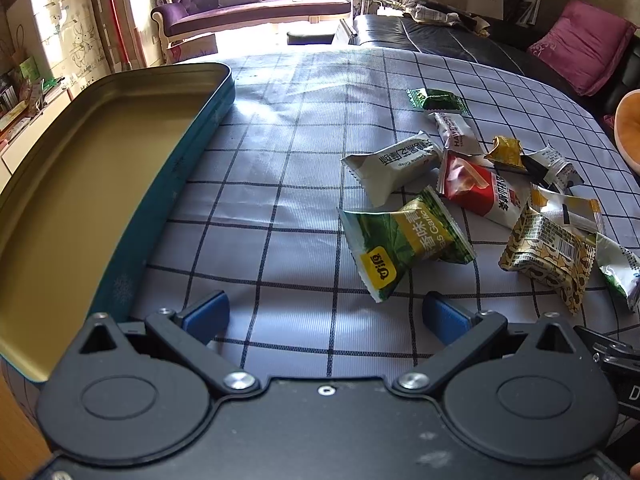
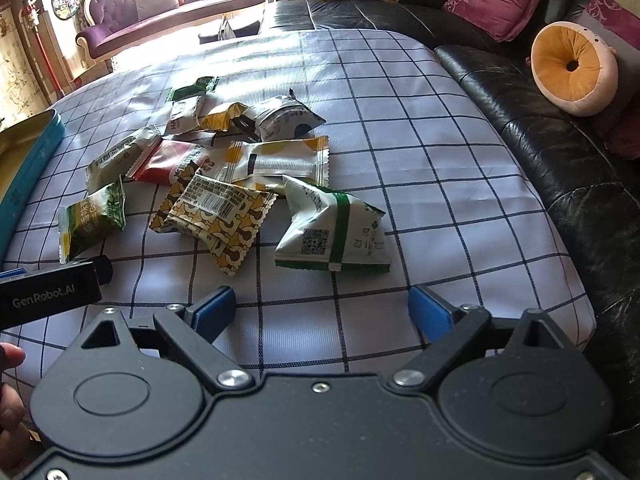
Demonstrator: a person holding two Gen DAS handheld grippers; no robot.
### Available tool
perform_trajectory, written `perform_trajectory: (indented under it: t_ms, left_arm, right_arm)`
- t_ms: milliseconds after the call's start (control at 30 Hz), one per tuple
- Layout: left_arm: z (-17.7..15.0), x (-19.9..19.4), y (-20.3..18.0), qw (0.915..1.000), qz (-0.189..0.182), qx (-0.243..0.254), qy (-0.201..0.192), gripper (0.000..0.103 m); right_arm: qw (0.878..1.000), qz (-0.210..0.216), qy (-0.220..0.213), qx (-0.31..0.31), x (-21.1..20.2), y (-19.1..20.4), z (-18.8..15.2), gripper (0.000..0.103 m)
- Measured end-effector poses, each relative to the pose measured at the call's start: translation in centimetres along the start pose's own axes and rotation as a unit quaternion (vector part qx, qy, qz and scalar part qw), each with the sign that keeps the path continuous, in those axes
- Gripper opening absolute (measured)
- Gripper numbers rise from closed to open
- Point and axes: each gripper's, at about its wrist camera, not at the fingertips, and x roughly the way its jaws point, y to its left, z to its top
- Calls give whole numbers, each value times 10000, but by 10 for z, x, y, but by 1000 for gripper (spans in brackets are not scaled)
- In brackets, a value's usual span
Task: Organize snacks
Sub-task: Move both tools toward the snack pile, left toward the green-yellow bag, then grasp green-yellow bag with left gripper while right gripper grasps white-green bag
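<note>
Both the left gripper (image 1: 326,316) and right gripper (image 2: 320,308) hang spread and empty near the crinkly, light, slippery foil snack packets (image 2: 224,184) mid-frame, probably best pinched by their flat crimped ends, bound for the empty teal tin tray (image 1: 168,168) at left.

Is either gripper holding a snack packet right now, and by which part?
Nothing is held: left gripper and right gripper are both open, short of the packets.

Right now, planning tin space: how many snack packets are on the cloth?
10, all loose right of the tin: dark green, Hawthorn, gold, black-white at back; white crisp, red, yellow-white mid; garlic-pea, gold-patterned, green-striped nearest. Overlaps may hide more.
</note>
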Motion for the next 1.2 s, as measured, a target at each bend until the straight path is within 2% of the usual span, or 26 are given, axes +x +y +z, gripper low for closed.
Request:
perform_trajectory:
  t_ms: [233,500,700,867,967,1100,1200]
  left_arm:
    - [0,0,0,10000,4,5,1,103]
    - [0,0,1,10000,-31,28,-33,103]
    - [-5,-5,5,9997,-150,73,-185,103]
    - [-8,-13,11,9988,-268,136,-376,92]
    - [-8,-15,15,9984,-371,153,-398,91]
    - [-5,-21,13,9960,-543,417,-574,89]
    - [-2,-26,7,9918,-589,807,-791,89]
  right_arm:
    - [9997,-78,219,9,3,2,7,95]
    - [10000,-30,26,50,2,0,0,95]
    - [9999,71,39,-79,1,-2,0,96]
    - [9996,-13,-270,-57,-3,1,-11,95]
    - [9992,42,-391,17,-5,-3,-13,95]
    - [9982,56,-519,277,-10,-11,-12,82]
    - [9967,209,-534,568,-11,-20,-8,78]
